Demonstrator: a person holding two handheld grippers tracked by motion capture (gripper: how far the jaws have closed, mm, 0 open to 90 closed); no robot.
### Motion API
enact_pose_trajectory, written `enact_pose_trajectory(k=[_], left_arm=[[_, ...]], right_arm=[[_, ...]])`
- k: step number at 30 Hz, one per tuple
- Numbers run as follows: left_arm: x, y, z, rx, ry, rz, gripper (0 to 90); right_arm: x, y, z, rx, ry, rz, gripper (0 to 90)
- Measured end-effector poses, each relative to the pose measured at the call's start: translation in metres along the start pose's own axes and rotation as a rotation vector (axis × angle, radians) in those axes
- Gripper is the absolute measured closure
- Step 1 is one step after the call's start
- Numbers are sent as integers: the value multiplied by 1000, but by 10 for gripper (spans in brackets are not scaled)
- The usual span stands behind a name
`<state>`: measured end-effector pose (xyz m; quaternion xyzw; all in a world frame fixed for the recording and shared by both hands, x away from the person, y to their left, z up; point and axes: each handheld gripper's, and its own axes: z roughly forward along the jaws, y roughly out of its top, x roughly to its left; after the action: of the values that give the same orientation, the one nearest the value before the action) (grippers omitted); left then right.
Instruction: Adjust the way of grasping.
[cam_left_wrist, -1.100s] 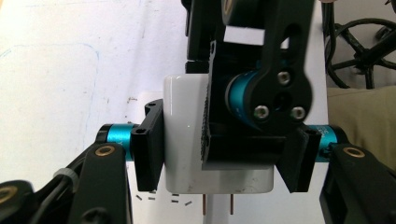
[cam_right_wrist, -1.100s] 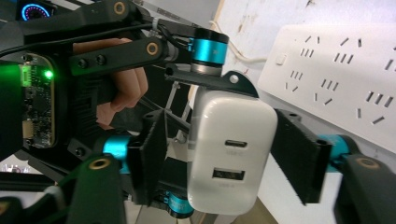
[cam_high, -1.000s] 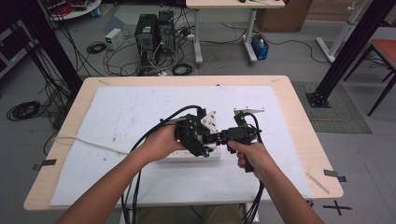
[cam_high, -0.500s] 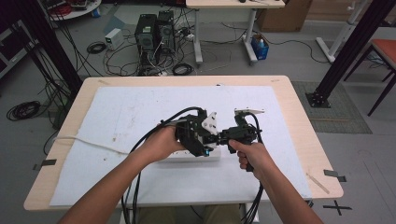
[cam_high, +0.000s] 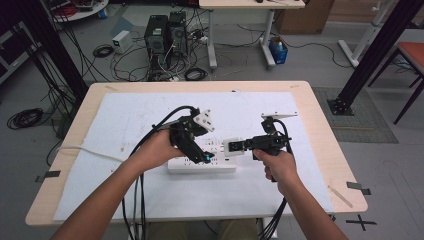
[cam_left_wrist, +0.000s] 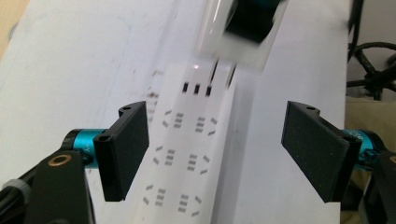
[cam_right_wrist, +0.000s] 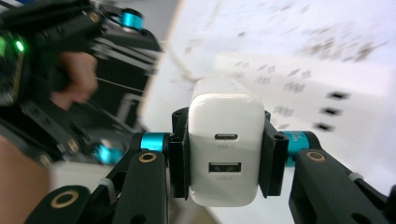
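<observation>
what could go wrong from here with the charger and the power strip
1. The left tongs have just been opening and no longer grip the power strip, so it may slide or lift when pushed or pulled.
2. The right tongs clamp the charger by its smooth sides; it could twist or slip.
3. Its prongs, seen in the left gripper view, may miss the slots.

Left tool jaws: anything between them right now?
In the left gripper view, the left tool stands open, jaws apart, with the power strip lying between and below them, unpinched.
</observation>
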<state>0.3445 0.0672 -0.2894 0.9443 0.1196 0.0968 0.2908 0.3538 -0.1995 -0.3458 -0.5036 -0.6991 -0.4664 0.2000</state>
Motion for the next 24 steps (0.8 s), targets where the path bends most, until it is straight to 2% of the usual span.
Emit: enact_pose_trajectory(k=[2,4,7,9,13,15,19,22,24], left_arm=[[6,-9,-5,18,8,-22,234],[11,-19,-10,27,19,-46,234],[18,-33,-18,34,24,-93,234],[22,-41,-23,42,27,-113,234],[28,-59,-31,45,47,-151,234],[30,-65,-34,62,53,-162,234],[34,-81,-38,126,61,-192,234],[36,-93,-43,167,82,-209,234],[36,-99,-47,177,83,-220,234]], right_arm=[[4,3,-5,33,-91,-66,622],[7,5,-11,49,-154,-126,622],[10,8,-17,64,-232,-186,622],[12,10,-22,62,-278,-226,622],[14,13,-29,91,-335,-338,622],[16,15,-31,133,-386,-399,622],[28,16,-31,231,-543,-535,622],[33,18,-32,286,-593,-581,622],[35,20,-33,319,-615,-591,622]])
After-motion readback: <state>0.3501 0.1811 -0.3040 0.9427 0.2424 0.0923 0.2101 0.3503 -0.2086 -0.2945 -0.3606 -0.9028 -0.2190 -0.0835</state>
